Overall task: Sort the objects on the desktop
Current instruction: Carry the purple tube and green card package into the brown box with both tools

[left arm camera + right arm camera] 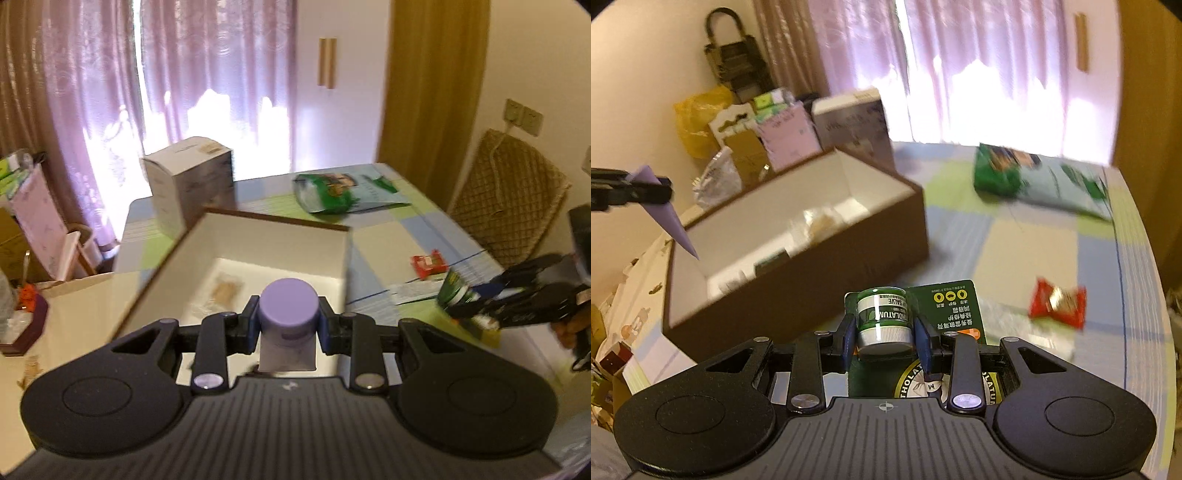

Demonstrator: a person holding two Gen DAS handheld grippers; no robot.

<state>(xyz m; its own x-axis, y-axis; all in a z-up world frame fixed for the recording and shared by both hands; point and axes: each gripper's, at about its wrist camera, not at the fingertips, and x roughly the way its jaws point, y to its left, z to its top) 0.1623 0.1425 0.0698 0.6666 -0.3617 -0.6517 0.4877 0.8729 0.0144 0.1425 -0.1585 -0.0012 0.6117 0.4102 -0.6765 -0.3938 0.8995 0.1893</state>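
Note:
My left gripper (289,321) is shut on a purple-capped tube (289,308) and holds it over the near end of the open brown box (273,219) with a white inside. The box also shows in the right wrist view (812,280), where the left gripper (646,190) holds the purple tube (670,221) above the box's left end. My right gripper (885,332) is shut on a green Mentholatum salve pack (882,317) on its green card, above the table right of the box. In the left wrist view the right gripper (465,301) and green pack (456,291) are at the right.
A red candy wrapper (1057,302) lies on the checked tablecloth (1034,251) at right, with a white paper beside it. A green snack bag (997,171) and a leaflet lie at the far side. A grey carton (190,181) stands behind the box. Small packets lie inside the box.

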